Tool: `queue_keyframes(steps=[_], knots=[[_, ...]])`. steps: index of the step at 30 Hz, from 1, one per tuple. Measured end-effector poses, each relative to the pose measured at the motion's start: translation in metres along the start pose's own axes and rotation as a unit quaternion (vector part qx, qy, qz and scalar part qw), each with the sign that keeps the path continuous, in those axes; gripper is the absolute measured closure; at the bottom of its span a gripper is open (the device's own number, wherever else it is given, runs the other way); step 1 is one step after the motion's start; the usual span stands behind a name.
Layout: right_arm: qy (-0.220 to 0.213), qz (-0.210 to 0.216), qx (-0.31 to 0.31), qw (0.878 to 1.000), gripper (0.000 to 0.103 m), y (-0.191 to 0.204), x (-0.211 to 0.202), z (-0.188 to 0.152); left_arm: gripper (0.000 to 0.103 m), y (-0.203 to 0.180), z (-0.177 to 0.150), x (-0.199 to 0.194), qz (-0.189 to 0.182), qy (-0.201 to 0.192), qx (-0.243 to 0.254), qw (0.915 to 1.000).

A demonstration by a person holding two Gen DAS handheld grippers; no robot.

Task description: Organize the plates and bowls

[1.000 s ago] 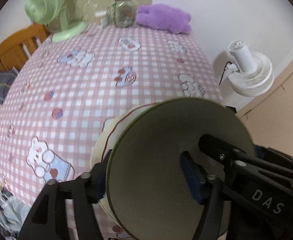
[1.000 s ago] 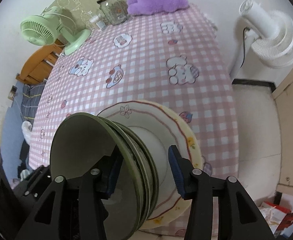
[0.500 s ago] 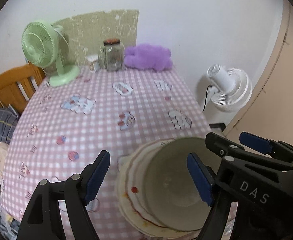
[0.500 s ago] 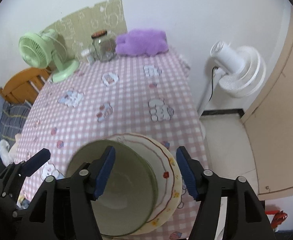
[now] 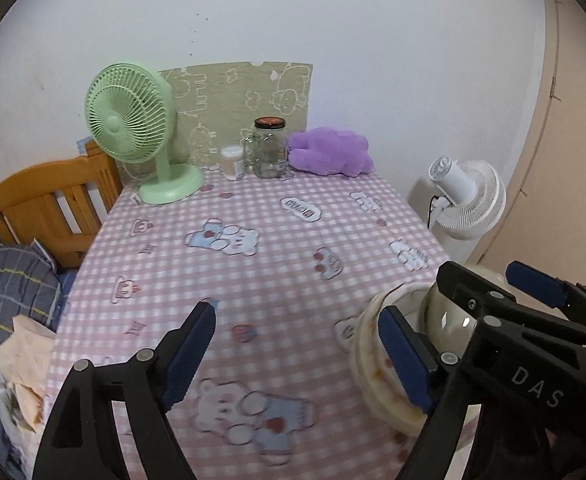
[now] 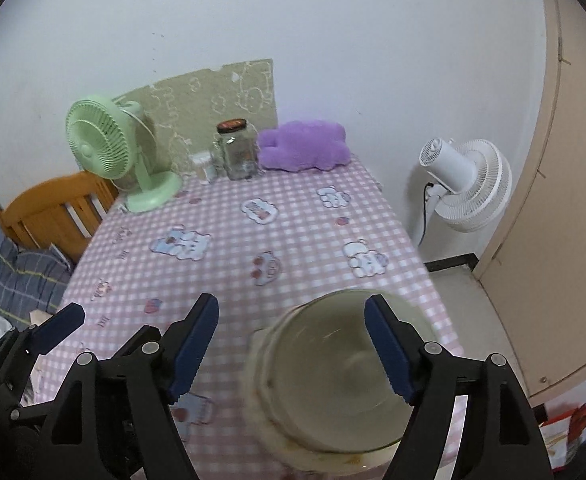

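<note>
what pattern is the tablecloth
Pink and white gingham tablecloth printed with cartoon bears and small motifs; clearest in the right wrist view.

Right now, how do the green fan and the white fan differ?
The green fan stands on the table's checked cloth near the wall, while the white fan stands off the table, beside its right edge. The green fan shows its front grille to the camera; the white fan shows its motor housing, facing away. A black cord shows on the white fan only. Both have round grilles.

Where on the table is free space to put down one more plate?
The checked cloth is bare from the stacked bowls up to the back row. Crowded: the back edge, with green fan, jar and purple plush.
</note>
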State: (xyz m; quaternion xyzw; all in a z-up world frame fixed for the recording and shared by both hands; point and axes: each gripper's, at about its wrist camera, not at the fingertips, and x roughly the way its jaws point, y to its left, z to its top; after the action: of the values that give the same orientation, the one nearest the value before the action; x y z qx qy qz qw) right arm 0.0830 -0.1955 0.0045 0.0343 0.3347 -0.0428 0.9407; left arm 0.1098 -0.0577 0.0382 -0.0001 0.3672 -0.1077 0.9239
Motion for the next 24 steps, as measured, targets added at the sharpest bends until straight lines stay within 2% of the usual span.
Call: queue_keyframes(steps=[4, 7, 11, 16, 24], knots=[[-0.018, -0.006, -0.007, 1.0, 0.024, 0.022, -0.01, -0.017, 0.015, 0.019, -0.016, -0.014, 0.009, -0.022, 0.005, 0.9997], [-0.032, -0.003, -0.015, 0.999, 0.02, 0.032, -0.016, -0.03, 0.014, 0.031, -0.031, -0.021, 0.02, -0.033, -0.005, 0.9993], [-0.045, 0.004, -0.018, 0.999, 0.018, 0.039, -0.026, -0.047, 0.011, 0.04, -0.051, -0.039, 0.047, -0.055, -0.012, 0.9973], [-0.072, -0.002, -0.024, 0.997, 0.015, 0.044, -0.046, -0.074, 0.011, 0.047, -0.081, -0.059, 0.06, -0.076, -0.016, 0.9952], [-0.087, -0.005, -0.029, 0.996, 0.014, 0.05, -0.068, -0.112, 0.011, 0.056, -0.117, -0.078, 0.055, -0.08, -0.032, 0.9947]])
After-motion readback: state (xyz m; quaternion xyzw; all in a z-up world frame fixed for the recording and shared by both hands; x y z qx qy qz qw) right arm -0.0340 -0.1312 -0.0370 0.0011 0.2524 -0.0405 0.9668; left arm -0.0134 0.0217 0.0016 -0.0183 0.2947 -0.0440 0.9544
